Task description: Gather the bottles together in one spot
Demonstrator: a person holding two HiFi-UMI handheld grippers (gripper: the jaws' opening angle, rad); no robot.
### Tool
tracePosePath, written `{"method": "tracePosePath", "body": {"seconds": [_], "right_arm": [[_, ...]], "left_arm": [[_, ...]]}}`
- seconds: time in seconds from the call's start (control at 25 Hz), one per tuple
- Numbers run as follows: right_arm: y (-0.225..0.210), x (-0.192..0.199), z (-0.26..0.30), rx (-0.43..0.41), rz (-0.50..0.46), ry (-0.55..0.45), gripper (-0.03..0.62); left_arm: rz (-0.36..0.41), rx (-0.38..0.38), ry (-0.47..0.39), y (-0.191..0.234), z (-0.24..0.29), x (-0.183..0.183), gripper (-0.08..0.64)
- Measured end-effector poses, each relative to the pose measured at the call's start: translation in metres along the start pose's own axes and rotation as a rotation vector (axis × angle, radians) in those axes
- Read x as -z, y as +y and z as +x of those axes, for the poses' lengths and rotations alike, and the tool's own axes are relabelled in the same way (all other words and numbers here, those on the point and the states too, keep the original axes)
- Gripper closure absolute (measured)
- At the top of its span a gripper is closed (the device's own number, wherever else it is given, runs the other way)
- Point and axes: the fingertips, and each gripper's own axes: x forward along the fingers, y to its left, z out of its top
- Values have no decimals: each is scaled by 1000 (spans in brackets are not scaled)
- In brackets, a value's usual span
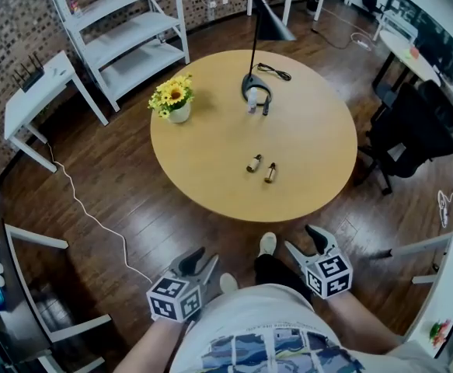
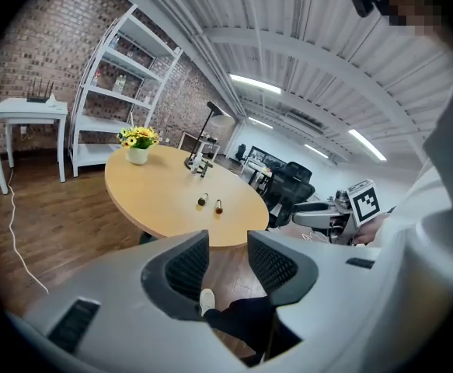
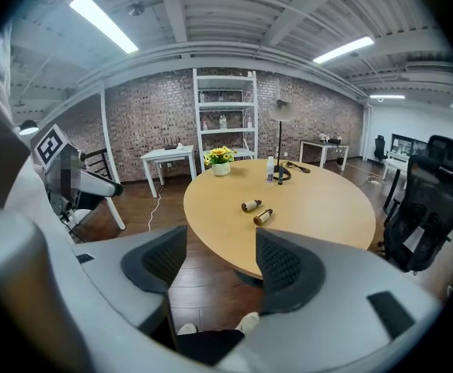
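Bench: round table (image 1: 304, 130) on a dark wood floor, seen from above in the head view.

Bottles:
- Brown bottle (image 1: 254, 163) lies on its side on the near half of the table.
- Second brown bottle (image 1: 270, 172) lies just beside it on the right. There is a narrow gap between them and they do not touch.
- Pale bottle (image 1: 252, 104) stands upright at the far side, right by the lamp (image 1: 269, 22) base and well apart from the brown pair.
- The right gripper view shows the same layout: the brown pair (image 3: 250, 205) (image 3: 263, 217) lying close together, and the pale bottle (image 3: 270, 169) standing far behind them.

Other items: flowers (image 1: 172, 95) in a white pot at the far left of the table. A white shelf (image 1: 125, 29) stands beyond the table and a black chair (image 1: 409, 134) is off its right edge.

Grippers:
- Left gripper (image 1: 199, 261) (image 2: 228, 243) is held low in front of the person, over the floor and short of the table edge. Its jaws are spread with nothing between them. Only floor and a shoe (image 2: 207, 299) show through the gap.
- Right gripper (image 1: 304, 243) (image 3: 220, 243) is also low and off the table, with its jaws spread and nothing between the pads.
- Both grippers point toward the table and are well apart from every bottle.
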Motion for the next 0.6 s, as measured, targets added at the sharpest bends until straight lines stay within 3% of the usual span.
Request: {"method": "tracePosePath", "body": {"seconds": [0.36,0.6], "right_arm": [[-46,-5,90,-55,41,77,290],[-90,-8,174,-73,120,144,298]], "left_arm": [[-45,-68,-23,19,29,-29,430],[-53,-124,-1,26,60,-54,430]]}}
